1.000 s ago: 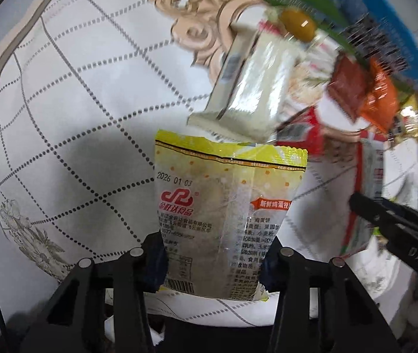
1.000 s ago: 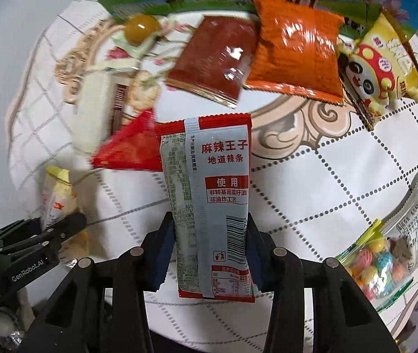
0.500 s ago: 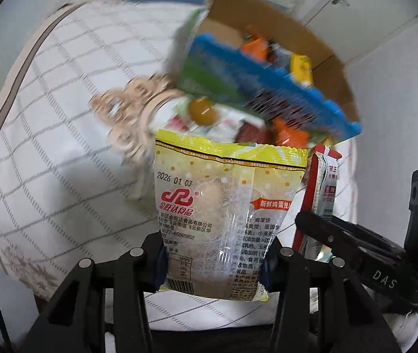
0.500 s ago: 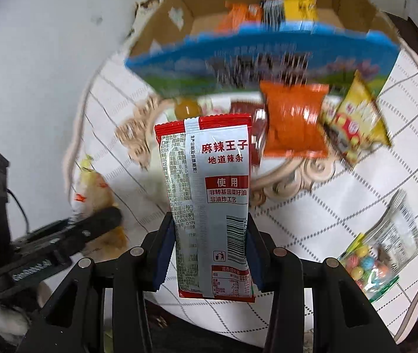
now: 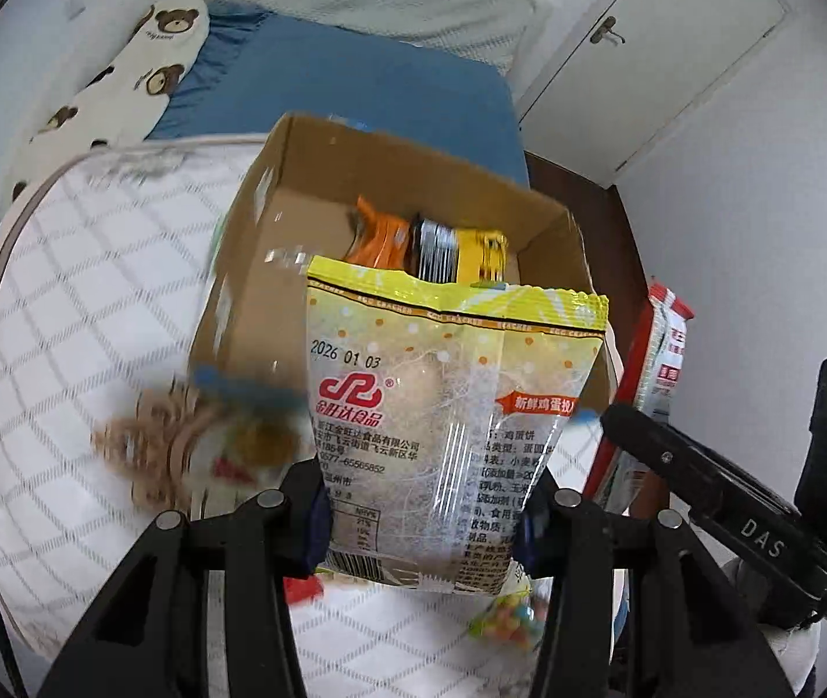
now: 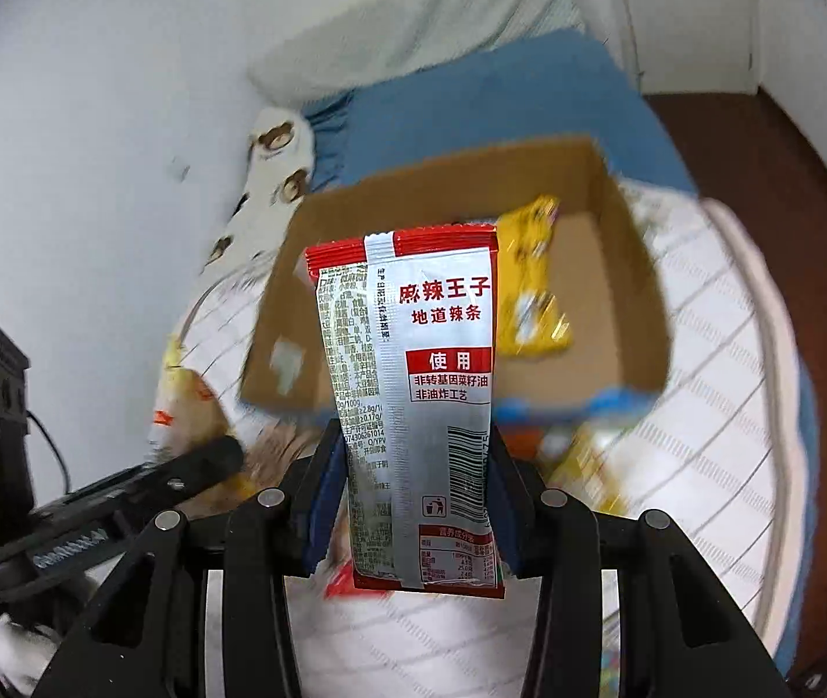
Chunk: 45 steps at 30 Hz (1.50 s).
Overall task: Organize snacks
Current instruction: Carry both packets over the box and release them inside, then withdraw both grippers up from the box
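Observation:
My left gripper (image 5: 422, 517) is shut on a yellow egg-cracker packet (image 5: 448, 407), held upright before an open cardboard box (image 5: 309, 221). Orange (image 5: 378, 238) and yellow (image 5: 477, 256) packets lie inside the box. My right gripper (image 6: 413, 500) is shut on a red-and-silver spicy-strip packet (image 6: 413, 395), held upright before the same box (image 6: 634, 267), where a yellow packet (image 6: 530, 291) lies. The right gripper's packet also shows at the right of the left wrist view (image 5: 660, 360).
The box stands on a white quilted table (image 5: 76, 314) with loose snacks blurred in front of it. A candy bag (image 5: 506, 619) lies near the front. A blue bed (image 5: 355, 81) and bear pillow (image 5: 146, 58) lie behind. A white door (image 5: 658, 46) stands at the right.
Both grippers have lifted with their packets and tilted up, from over the loose snacks on the table to facing the open box. Both grips are unchanged.

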Each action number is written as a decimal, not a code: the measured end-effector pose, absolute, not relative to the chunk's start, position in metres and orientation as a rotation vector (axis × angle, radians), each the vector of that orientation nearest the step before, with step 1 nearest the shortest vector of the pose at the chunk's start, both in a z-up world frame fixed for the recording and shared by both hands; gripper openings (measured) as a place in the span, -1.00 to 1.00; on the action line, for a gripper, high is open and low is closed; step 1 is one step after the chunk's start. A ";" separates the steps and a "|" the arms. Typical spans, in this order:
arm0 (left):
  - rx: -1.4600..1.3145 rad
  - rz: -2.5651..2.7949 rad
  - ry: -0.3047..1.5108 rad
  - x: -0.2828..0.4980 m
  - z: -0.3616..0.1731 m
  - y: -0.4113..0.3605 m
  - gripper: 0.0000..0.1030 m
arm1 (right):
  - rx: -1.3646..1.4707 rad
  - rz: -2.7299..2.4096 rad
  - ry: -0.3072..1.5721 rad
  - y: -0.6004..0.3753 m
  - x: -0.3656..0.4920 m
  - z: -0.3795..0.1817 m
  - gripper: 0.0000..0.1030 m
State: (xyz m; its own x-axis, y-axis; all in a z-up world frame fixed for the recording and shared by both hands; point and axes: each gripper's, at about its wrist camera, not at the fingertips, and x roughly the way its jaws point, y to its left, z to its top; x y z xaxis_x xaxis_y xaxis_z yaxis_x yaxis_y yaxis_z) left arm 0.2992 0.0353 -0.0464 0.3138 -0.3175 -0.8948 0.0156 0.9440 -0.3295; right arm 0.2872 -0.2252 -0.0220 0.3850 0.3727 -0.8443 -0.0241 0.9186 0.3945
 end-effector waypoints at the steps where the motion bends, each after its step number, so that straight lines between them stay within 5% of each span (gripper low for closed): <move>1: -0.276 -0.223 1.242 0.313 -0.047 0.033 -0.14 | 0.328 0.246 1.155 -0.227 0.298 -0.025 -0.10; 19: -0.099 -0.078 1.450 0.499 -0.148 0.026 -0.13 | 0.217 0.040 1.324 -0.249 0.471 -0.132 -0.06; 20: -0.095 -0.075 1.457 0.503 -0.154 0.027 -0.13 | 0.216 0.036 1.341 -0.249 0.475 -0.138 0.05; 21: -0.099 -0.068 1.465 0.506 -0.159 0.029 -0.11 | 0.212 0.027 1.372 -0.250 0.481 -0.147 0.41; 23: -0.122 -0.071 1.482 0.512 -0.170 0.034 0.09 | 0.208 0.025 1.400 -0.250 0.485 -0.157 0.81; 25: -0.127 -0.072 1.482 0.515 -0.174 0.036 0.64 | 0.189 0.027 1.402 -0.247 0.486 -0.161 0.81; 26: -0.132 -0.071 1.470 0.515 -0.175 0.038 0.68 | 0.174 0.029 1.402 -0.245 0.486 -0.162 0.81; 45: -0.043 -0.095 1.326 0.455 -0.142 0.037 0.70 | 0.162 0.070 1.364 -0.231 0.439 -0.151 0.86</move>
State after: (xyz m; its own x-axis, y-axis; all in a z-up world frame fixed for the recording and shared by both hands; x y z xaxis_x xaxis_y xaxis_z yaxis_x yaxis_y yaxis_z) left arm 0.4553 0.0368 -0.1421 0.2387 -0.0938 -0.9665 0.0453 0.9953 -0.0854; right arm 0.4388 -0.2314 -0.1514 0.2055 0.1439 -0.9680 0.0442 0.9868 0.1561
